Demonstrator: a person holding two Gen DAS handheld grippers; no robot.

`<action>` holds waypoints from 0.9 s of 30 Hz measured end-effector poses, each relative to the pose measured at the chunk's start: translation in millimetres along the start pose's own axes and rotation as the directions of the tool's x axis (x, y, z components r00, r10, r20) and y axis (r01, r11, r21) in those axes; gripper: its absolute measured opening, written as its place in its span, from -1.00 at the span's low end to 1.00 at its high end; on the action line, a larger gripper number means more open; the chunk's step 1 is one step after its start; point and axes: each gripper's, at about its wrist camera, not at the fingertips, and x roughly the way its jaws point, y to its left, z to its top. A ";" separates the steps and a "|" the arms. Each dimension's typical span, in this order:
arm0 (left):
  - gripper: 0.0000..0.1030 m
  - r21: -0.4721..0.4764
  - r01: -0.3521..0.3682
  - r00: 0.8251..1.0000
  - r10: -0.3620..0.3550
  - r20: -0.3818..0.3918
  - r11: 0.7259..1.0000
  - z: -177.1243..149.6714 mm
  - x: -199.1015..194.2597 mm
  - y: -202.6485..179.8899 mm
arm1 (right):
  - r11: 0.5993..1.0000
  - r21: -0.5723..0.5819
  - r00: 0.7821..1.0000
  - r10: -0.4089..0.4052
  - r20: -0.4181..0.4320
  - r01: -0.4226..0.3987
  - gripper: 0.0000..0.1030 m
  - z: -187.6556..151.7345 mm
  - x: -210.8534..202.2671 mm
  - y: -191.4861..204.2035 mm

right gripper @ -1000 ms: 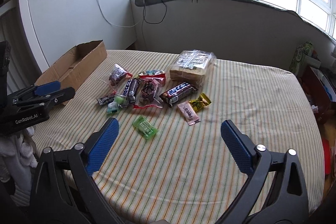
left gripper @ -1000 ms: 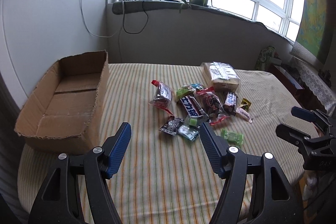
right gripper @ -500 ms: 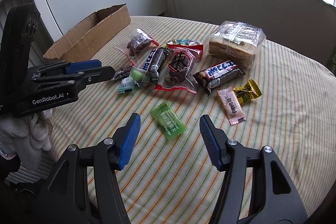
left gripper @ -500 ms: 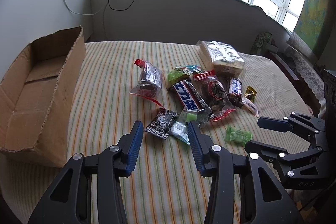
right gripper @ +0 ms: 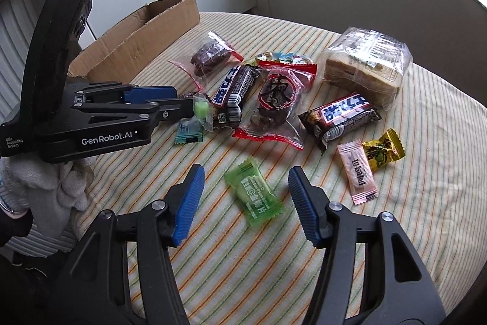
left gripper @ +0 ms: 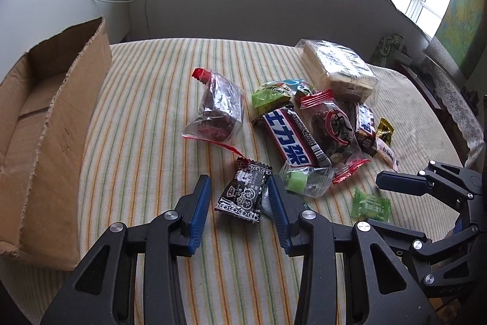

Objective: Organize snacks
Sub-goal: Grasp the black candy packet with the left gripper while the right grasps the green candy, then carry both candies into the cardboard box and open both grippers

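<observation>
Both grippers have dropped closer since a second ago. Our left gripper (left gripper: 239, 200) straddles the black candy packet (left gripper: 243, 194) near the table's front edge, jaws part-open, gripping nothing; our right gripper (right gripper: 246, 194) brackets the green candy (right gripper: 254, 192), wider. We should close squarely across each wrapper's middle. Cardboard box (left gripper: 45, 124) (left edge) is cropped, interior mostly unseen.

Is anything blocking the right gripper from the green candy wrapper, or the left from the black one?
Nothing visible does. The right gripper, jaws apart, straddles the flat green candy wrapper lying alone on the striped tablecloth. The left gripper brackets the black patterned wrapper, though a clear packet with a green sweet crowds its right finger.
</observation>
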 end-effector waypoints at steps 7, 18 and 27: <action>-0.53 0.030 0.028 1.000 -0.028 0.006 0.999 0.8 1.7 -4.7 | 1.000 -0.006 1.000 -0.006 -0.019 0.006 -0.26 0.8 3.1 -1.6; -0.54 0.009 0.037 0.999 -0.037 0.022 0.999 -1.0 -5.8 -2.7 | 0.999 0.035 1.000 0.009 -0.011 -0.009 -0.57 -8.0 -10.0 -7.0; -0.55 -0.024 0.042 0.996 -0.040 0.080 0.999 -4.9 -32.8 5.3 | 0.999 0.041 0.999 -0.003 0.042 0.001 -0.57 -1.6 -34.4 1.5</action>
